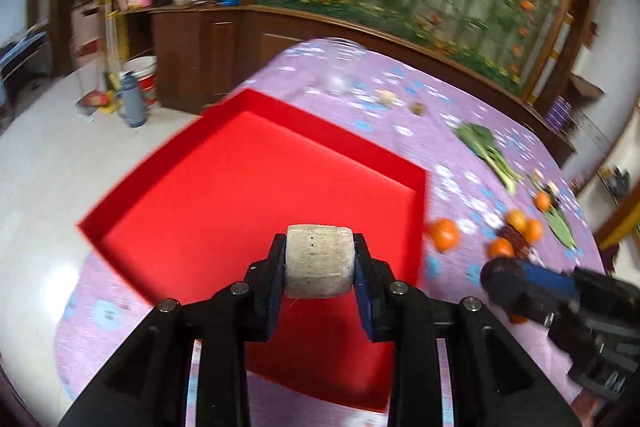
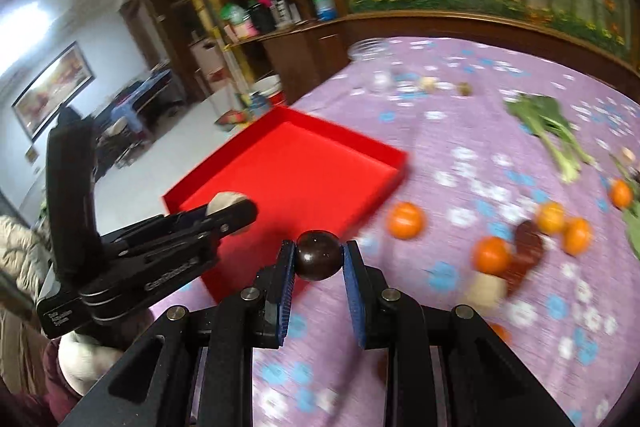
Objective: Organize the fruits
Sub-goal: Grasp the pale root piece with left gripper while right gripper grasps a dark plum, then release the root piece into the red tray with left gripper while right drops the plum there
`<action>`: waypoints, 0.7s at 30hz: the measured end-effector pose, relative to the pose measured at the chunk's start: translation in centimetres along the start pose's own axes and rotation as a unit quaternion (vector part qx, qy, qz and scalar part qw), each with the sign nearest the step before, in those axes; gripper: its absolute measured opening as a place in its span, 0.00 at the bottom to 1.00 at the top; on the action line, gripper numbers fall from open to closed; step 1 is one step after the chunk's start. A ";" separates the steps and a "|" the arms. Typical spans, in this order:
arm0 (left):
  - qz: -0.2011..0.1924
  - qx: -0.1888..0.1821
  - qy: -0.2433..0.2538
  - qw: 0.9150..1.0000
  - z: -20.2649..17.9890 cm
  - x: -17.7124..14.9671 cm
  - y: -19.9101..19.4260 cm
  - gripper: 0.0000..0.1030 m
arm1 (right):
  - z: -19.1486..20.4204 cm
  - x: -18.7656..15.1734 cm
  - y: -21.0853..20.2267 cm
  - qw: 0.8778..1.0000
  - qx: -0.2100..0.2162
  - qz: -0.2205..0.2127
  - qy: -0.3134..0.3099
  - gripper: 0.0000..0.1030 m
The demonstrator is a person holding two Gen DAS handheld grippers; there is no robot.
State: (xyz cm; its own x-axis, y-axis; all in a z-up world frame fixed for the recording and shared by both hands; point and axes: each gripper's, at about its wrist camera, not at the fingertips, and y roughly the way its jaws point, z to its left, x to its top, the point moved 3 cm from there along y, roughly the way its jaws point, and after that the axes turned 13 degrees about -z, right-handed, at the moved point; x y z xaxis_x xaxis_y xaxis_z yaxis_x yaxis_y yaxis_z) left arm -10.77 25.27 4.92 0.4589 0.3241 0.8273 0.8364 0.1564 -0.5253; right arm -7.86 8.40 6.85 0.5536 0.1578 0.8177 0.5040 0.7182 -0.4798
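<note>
Where motion blurs the table, oranges smeared, beige chunk unidentifiable.

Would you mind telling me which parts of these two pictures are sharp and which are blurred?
Left wrist view: the pale chunk in the left hand-held gripper is sharp; the oranges smear. Right wrist view: the dark ball is crisp; the tablecloth streaks.
</note>
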 end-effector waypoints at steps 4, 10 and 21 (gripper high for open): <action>-0.001 0.036 -0.023 0.999 3.4 0.4 0.4 0.29 | 2.9 -0.4 4.1 0.999 0.023 0.025 -0.016 0.26; 0.006 0.042 -0.036 0.998 5.4 0.4 1.0 0.29 | 5.1 -1.5 9.1 0.997 0.022 0.061 -0.039 0.26; -0.004 0.027 -0.047 0.999 4.7 0.8 0.0 0.50 | 4.9 -1.6 9.4 0.998 0.018 0.056 -0.033 0.30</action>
State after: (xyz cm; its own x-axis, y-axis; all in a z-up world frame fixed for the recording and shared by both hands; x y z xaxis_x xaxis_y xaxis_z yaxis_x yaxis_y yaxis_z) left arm -11.79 29.89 4.60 0.4208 0.4080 0.8102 0.8210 0.2088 -0.5315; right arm -7.21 18.25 2.57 0.5602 0.2811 0.7792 0.4171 0.7170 -0.5586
